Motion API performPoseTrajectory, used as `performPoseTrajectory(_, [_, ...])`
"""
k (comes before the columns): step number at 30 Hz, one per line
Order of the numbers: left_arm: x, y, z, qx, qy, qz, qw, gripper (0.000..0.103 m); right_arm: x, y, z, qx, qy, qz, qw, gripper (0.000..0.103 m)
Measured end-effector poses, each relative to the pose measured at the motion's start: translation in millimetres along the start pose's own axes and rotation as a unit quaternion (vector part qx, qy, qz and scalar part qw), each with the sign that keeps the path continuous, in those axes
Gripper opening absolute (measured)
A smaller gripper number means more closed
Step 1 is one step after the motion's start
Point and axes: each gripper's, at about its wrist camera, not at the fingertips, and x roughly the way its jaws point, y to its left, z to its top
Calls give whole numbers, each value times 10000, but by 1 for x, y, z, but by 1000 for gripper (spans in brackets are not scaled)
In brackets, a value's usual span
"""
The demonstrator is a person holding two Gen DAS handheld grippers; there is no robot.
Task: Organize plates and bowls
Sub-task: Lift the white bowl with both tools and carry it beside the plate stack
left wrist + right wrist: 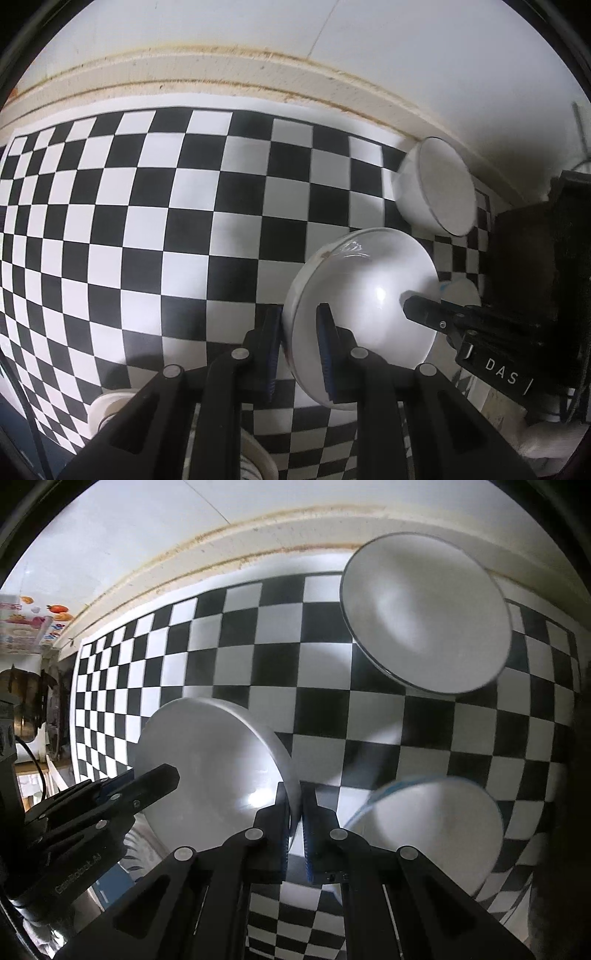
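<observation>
Left wrist view: the left gripper (301,347) pinches the rim of a white bowl (369,295) over the checkered surface (147,221), while the right gripper's fingers (424,312) clamp the bowl's opposite rim. A second white bowl (432,188) sits beyond, near the wall.

Right wrist view: the right gripper (295,830) nips the same bowl (210,760); a blue-rimmed bowl (432,830) lies just beside it.
</observation>
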Motion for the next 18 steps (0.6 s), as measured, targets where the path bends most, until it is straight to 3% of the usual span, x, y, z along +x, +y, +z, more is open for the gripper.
performPoseTrajectory(4, [-21,-7,-14,217,-68,-60,9997,17,-23,4,-16,19,-139,33,9999,7])
performPoseTrajectory(10, [-38,-23,-46,681,1,-95,9976,17,-51,1,-74,186,-346,121,9992,8])
performPoseTrajectory(18, [-19,-36,-100,1181,361,-147,9922,17,-43,-14,-156,575,-444,95,9973,8])
